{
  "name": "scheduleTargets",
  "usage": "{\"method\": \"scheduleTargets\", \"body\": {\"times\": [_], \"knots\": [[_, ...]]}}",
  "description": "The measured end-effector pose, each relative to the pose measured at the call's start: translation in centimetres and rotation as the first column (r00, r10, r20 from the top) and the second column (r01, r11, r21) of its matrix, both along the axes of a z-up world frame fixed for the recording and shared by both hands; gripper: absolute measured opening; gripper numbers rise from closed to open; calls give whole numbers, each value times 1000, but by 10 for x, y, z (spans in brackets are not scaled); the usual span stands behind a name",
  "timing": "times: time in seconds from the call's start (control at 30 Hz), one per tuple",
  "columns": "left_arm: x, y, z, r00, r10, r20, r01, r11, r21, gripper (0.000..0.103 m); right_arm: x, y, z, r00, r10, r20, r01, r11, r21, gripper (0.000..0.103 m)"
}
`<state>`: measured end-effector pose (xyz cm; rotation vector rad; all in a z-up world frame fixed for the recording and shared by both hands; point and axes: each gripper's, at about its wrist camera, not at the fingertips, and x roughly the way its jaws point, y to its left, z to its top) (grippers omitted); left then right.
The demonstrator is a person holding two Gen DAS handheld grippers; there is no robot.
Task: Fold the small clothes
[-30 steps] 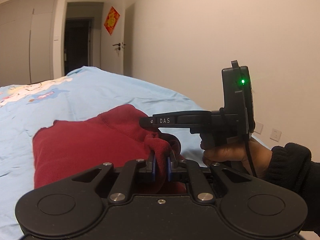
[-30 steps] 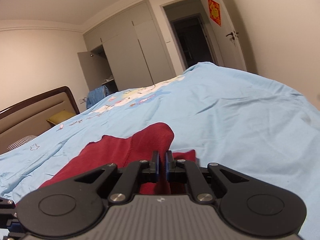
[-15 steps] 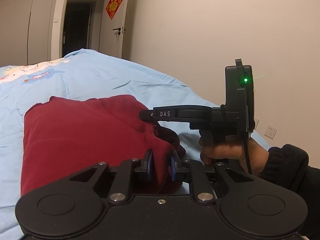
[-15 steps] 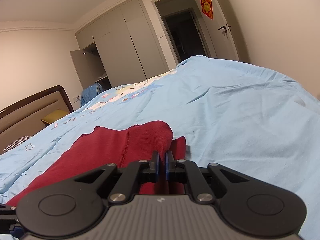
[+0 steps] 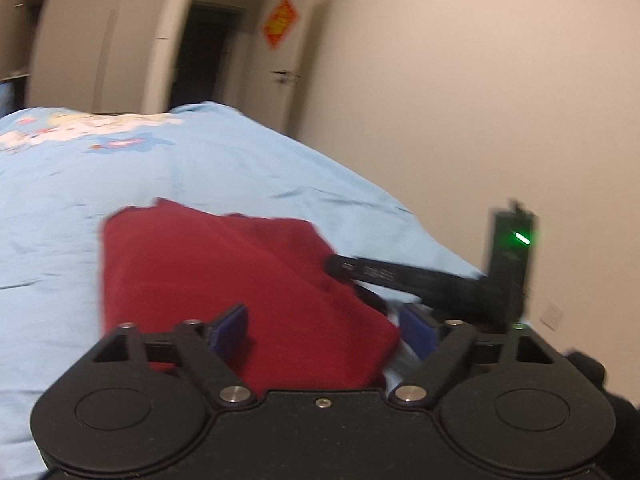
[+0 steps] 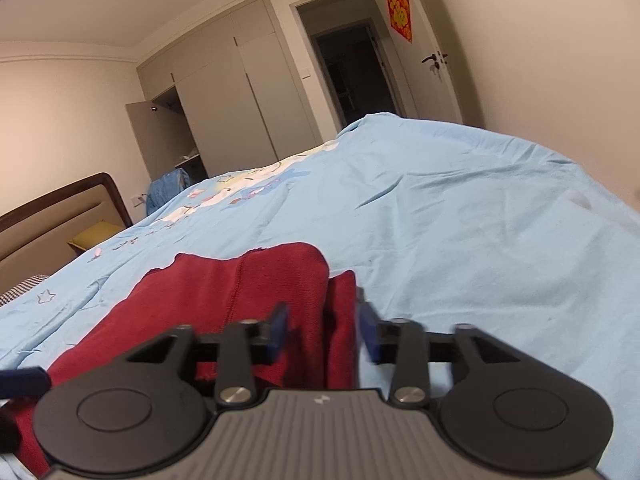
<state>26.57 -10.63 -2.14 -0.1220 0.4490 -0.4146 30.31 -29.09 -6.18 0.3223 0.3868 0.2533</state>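
A dark red knit garment lies folded flat on the light blue bedsheet. My left gripper is open, its blue pads spread wide on either side of the garment's near edge. The right gripper's body reaches in from the right in the left wrist view, over the garment's right edge. In the right wrist view the same garment shows a doubled right edge, and my right gripper is open with that edge lying loose between its blue pads.
The bedsheet spreads wide ahead and to the right. A wooden headboard stands at the far left, wardrobes and a dark doorway beyond the bed. A beige wall runs close along the bed's right side.
Both grippers have opened and let go of the red garment, which now lies flat on the sheet. Both have drawn back slightly from the fold.
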Motion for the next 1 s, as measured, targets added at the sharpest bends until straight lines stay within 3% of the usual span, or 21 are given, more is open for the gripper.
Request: {"method": "scheduleTargets", "body": {"times": [0.07,0.2,0.4,0.53,0.67,0.8,1.0], "knots": [[1,11,2,998,59,-6,-59,998,-17,92,-7,-2,2,1000,-5,13,4,1000,5,62],[5,33,3,983,182,-34,-184,982,-41,101,-24,-3,8,999,-4,44,3,1000,16,89],[15,65,-3,940,320,-116,-326,945,-38,102,-54,5,15,997,35,75,-37,999,26,103],[16,80,-11,918,358,-170,-369,929,-38,102,-68,20,13,997,53,59,-51,998,-28,103],[14,81,-18,912,356,-202,-370,929,-31,102,-75,24,0,1000,-4,1,4,997,-76,103],[13,79,-25,909,351,-224,-364,931,-16,102,-77,11,-18,997,-55,-61,53,998,-26,102],[12,78,-32,902,352,-248,-368,930,-18,102,-89,16,-27,996,-85,-28,83,995,-63,102]]}}
